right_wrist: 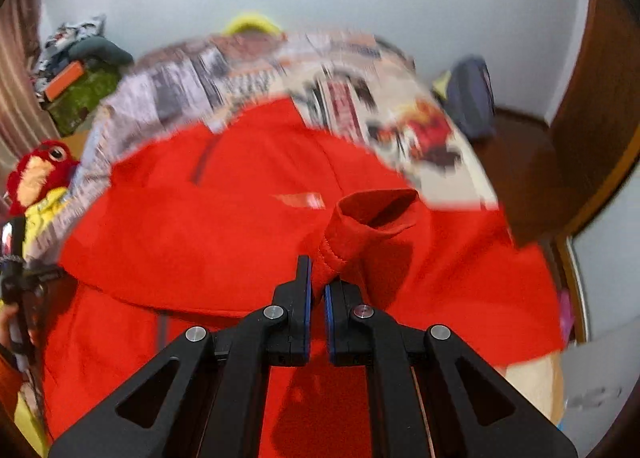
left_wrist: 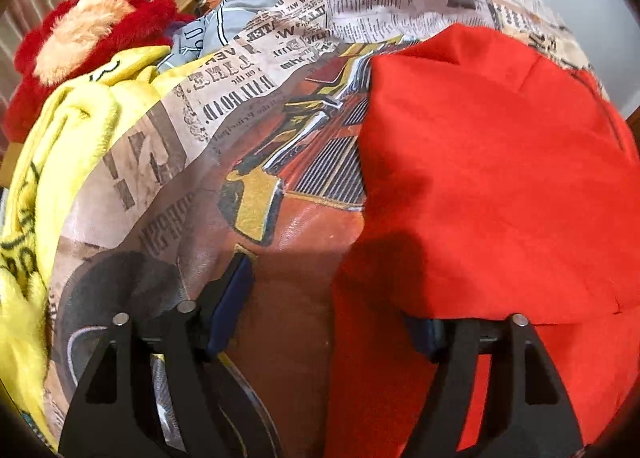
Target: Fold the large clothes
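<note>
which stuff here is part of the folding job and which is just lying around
Job: red garment, its cuff pinched in the right gripper; left gripper, open.

Lying about: red plush toy, yellow fleece, newspaper-print bedsheet, backpack.

The red garment (left_wrist: 492,162) is matt, soft cloth – its cuff (right_wrist: 372,218) stitched. The newspaper-print bedcover (left_wrist: 256,70) is smooth fabric – the red plush toy (left_wrist: 80,34) shaggy. Gripper fingers (right_wrist: 298,322) are matt black plastic with shiny metal pins.
</note>
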The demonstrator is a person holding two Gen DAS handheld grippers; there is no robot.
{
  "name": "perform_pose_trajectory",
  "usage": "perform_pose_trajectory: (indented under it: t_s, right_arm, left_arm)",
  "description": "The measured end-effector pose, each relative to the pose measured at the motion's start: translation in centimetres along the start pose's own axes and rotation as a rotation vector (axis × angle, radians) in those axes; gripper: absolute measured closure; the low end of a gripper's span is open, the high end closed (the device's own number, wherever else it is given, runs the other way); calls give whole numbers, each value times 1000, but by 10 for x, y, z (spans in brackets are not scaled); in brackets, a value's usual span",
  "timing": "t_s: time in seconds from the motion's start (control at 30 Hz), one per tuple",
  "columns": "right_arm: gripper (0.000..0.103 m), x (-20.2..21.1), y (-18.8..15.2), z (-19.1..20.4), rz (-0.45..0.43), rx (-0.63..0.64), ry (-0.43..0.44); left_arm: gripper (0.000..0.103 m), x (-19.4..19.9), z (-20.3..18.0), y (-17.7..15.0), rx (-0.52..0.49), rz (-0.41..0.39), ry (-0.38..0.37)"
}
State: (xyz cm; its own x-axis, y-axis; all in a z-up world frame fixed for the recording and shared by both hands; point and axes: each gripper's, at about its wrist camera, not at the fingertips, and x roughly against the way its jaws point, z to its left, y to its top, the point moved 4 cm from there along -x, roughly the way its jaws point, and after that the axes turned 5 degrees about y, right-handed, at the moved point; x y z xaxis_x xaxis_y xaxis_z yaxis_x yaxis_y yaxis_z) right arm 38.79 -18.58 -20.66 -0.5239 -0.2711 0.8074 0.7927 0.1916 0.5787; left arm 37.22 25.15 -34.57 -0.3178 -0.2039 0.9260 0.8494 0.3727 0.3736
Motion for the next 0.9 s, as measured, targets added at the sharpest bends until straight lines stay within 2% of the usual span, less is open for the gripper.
perform_pose_trajectory:
  t_s: [0.07,0.2,0.33,0.43,0.5,0.53,0.57,0.6,0.77,0.9]
  right_arm:
    - [98,-11,-15,-11,45,-18,-3]
    - [98,-21,-39,-25,108,-39,-4]
    - [97,-25,-56,-31,148,-44,-9]
    - [90,-25,-62,-31,166,-21,-52]
    - [74,-21,-62,-32,173,-13,-92]
    - [69,-19,-62,-33,178,-14,-105]
    - [58,-15,-63,-36,184,-23,-120]
    - [54,-13,-63,-39,186,-32,-122]
    - [54,11,-70,-51,175,-104,-40]
    - [54,37,-70,-61,128,-112,-66]
  left_arm:
    - [22,-1,2,0,0,2,14]
    - [21,-1,4,-3,-3,4,7]
    - [20,4,0,-10,-61,-1,27]
    - [20,8,-1,-16,-79,0,35]
    - [20,11,1,-19,-89,3,41]
    - [20,13,1,-21,-93,6,43]
    - [20,15,2,-23,-97,10,44]
    - [20,17,3,-24,-101,13,44]
    - [20,44,1,-32,-128,-25,37]
    - [21,78,-7,-31,-135,-85,-8]
